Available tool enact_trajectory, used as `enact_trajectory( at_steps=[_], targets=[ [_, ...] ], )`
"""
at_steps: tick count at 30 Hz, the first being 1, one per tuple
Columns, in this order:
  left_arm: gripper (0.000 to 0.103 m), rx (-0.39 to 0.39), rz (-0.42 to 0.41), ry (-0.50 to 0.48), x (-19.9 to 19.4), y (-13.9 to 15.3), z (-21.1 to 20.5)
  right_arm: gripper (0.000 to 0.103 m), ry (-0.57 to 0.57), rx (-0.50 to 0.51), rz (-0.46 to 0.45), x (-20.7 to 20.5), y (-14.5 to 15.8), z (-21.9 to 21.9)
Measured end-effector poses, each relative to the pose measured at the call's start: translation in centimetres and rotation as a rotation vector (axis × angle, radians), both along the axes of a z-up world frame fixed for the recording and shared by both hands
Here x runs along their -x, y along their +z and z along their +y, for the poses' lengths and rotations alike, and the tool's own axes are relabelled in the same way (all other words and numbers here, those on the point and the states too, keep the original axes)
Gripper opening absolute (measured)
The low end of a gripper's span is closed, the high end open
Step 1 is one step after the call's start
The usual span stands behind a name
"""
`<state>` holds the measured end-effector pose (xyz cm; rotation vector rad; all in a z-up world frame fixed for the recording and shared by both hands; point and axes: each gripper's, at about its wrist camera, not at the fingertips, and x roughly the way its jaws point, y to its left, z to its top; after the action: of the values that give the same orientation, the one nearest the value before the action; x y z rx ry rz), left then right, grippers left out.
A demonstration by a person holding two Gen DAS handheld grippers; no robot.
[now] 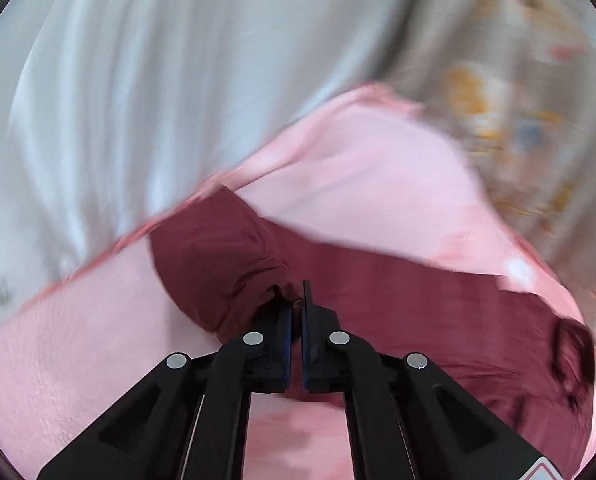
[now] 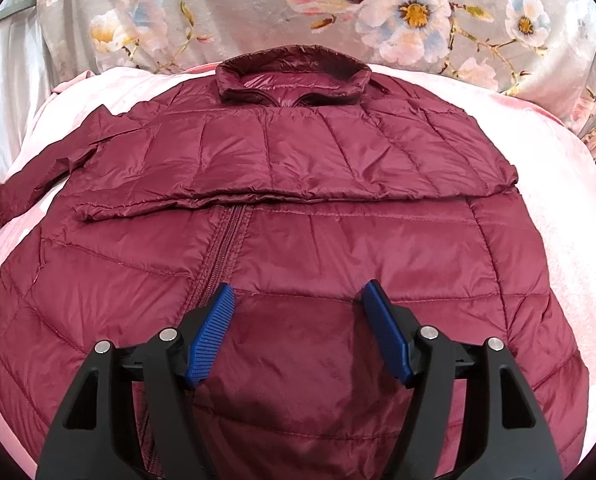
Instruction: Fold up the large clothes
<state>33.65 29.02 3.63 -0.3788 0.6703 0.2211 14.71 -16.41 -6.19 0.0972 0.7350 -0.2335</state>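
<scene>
**Maroon jacket flat on pink blanket, left cuff pinched**

Maroon quilted jacket lies spread front-up on a pink blanket, zipper running up the middle, collar at the far end. One sleeve is folded across the chest; the other sleeve trails off toward the left edge of the right wrist view.

Right tongs: jaws wide, blue pads apart, hovering just above the jacket's lower front. Nothing between them.

Left tongs: jaws closed, pads pressed together on the cuff of a maroon sleeve. View heavily blurred.

Beyond the blanket: floral grey fabric past the collar. Pale white cloth fills the far left of the left wrist view.
</scene>
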Motion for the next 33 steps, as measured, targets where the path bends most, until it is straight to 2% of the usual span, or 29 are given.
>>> enact_trajectory(
  at_steps=[5, 6, 8, 11, 13, 14, 15, 17, 20, 23, 26, 29, 33],
  targets=[
    [0.001, -0.069, -0.135, -0.269, 1.4, 7.0, -12.2, 0.065, -0.017, -0.013, -0.035, 1.3, 1.4, -0.3],
    [0.001, -0.075, -0.16, -0.36, 2.1, 8.4, -16.3, 0.065, -0.021, -0.021, -0.042, 1.8, 1.8, -0.5],
    [0.001, -0.08, -0.185, -0.488, 3.2, 9.6, -22.2, 0.065, -0.031, -0.03, -0.054, 2.6, 2.4, -0.9],
    [0.003, -0.081, -0.183, -0.671, 5.7, 9.6, -31.1, 0.066, -0.062, -0.033, -0.074, 4.0, 3.3, -2.0],
    [0.01, -0.088, -0.151, -0.745, 7.2, 8.3, -35.3, 0.067, -0.09, -0.031, -0.085, 5.0, 3.7, -2.9],
    [0.019, -0.089, -0.112, -0.792, 7.7, 6.9, -38.0, 0.069, -0.102, -0.03, -0.088, 5.5, 3.7, -3.4],
    [0.034, -0.079, -0.081, -0.822, 8.0, 5.7, -39.6, 0.069, -0.116, -0.03, -0.091, 6.0, 3.8, -3.9],
    [0.05, -0.051, -0.043, -0.843, 8.7, 3.6, -41.5, 0.069, -0.137, -0.028, -0.086, 6.6, 3.6, -4.7],
    [0.056, -0.003, 0.002, -0.848, 8.6, 1.5, -41.4, 0.069, -0.156, -0.036, -0.08, 7.0, 3.5, -6.1],
    [0.062, 0.065, 0.023, -0.814, 8.5, 1.2, -38.1, 0.069, -0.145, -0.089, -0.088, 6.4, 4.0, -7.3],
    [0.064, 0.069, 0.033, -0.692, 6.6, 1.3, -33.5, 0.072, -0.104, -0.173, -0.108, 4.3, 5.1, -8.7],
    [0.064, 0.111, 0.068, -0.581, 4.1, 0.8, -28.9, 0.073, -0.095, -0.225, -0.114, 1.8, 5.7, -9.8],
    [0.064, 0.241, 0.168, -0.455, 0.2, -1.8, -23.1, 0.073, -0.157, -0.27, -0.104, -2.2, 5.1, -12.7]
  ],
)
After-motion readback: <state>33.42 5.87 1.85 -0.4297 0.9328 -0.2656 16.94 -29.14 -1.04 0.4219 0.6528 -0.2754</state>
